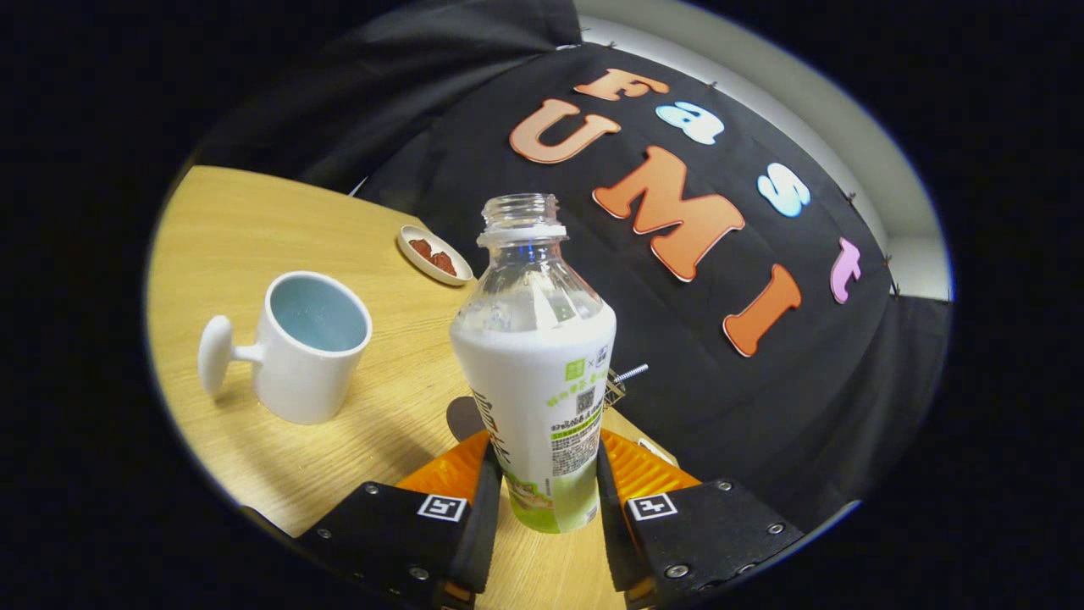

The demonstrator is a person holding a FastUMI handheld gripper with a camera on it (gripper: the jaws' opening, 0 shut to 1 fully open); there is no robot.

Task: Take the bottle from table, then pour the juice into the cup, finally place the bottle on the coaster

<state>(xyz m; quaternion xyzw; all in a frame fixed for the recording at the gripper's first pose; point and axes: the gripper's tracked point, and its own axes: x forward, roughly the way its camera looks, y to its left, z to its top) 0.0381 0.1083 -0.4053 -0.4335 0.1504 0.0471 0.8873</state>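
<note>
A clear plastic bottle [538, 364] with a white and green label and no cap stands upright between my fingers. My gripper [546, 474] is shut on its lower body, one finger pressing each side. A white cup [305, 347] with a pale blue inside and a knob-ended handle stands on the wooden table, off to the left of the bottle. A dark round coaster [464, 417] peeks out just behind the bottle's left side, mostly hidden by it. I cannot tell whether the bottle's base touches the table.
The wooden table [254, 220] has a small white dish [434, 254] holding reddish pieces beyond the cup and bottle. A metal screw and bracket [622, 381] stick out at the table's edge right of the bottle. The booth's black cloth wall hangs close behind.
</note>
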